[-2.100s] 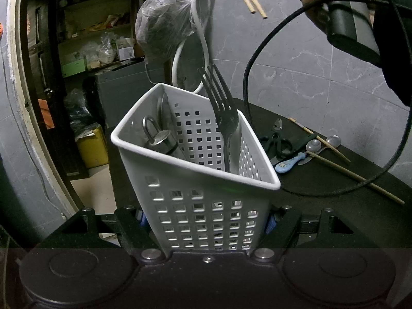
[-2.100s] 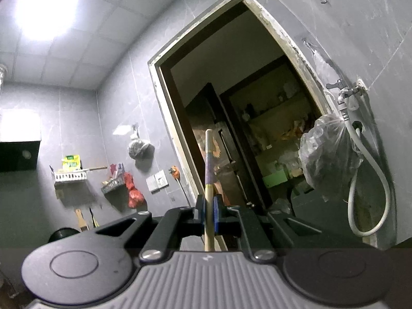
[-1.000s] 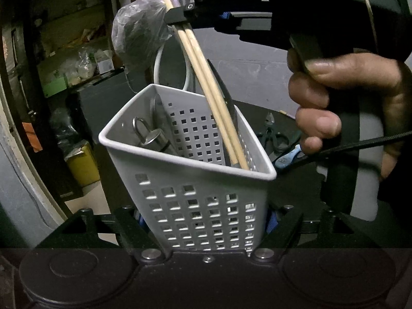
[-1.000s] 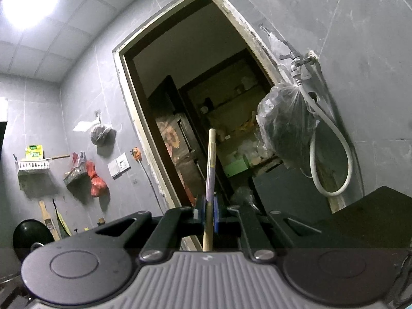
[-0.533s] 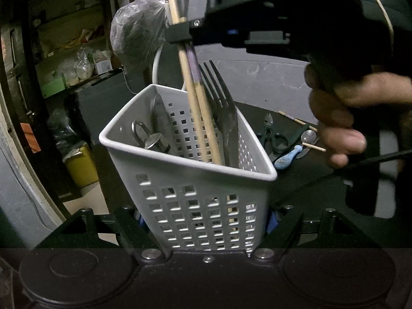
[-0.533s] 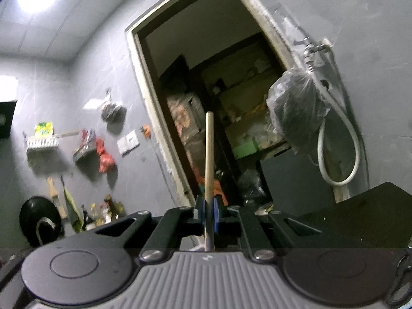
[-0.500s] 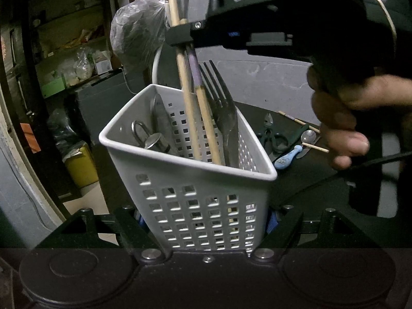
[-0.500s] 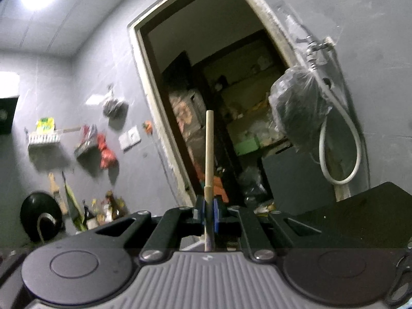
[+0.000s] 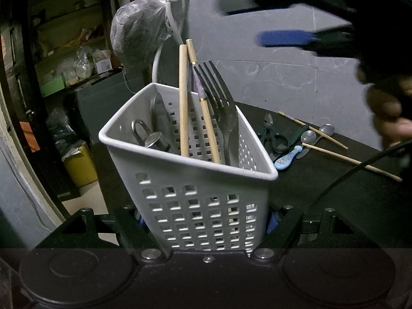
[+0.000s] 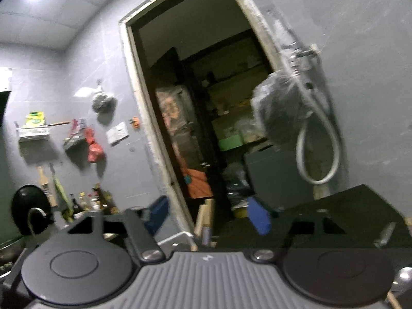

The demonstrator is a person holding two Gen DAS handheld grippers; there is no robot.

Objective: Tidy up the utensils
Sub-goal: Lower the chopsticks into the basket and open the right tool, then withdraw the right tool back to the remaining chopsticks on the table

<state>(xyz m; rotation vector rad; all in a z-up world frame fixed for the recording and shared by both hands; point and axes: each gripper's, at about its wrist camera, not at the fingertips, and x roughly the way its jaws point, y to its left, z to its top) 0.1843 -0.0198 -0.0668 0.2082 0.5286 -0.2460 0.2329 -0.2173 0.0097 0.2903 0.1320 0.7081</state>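
Left wrist view: the left gripper [image 9: 206, 219] is clamped on the white utensil basket [image 9: 195, 180], which sits right between its fingers. A pair of chopsticks [image 9: 183, 108] and a fork [image 9: 221, 108] stand inside. The right gripper [image 9: 280, 18] is blurred up and to the right, jaws apart.

Right wrist view: right gripper [image 10: 207, 217] spread wide, chopsticks [image 10: 204, 216] poking up between its fingers, not touching either.

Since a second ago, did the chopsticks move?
Yes. The chopsticks dropped deeper into the white basket, beside the fork, now free of the right hand-held gripper.
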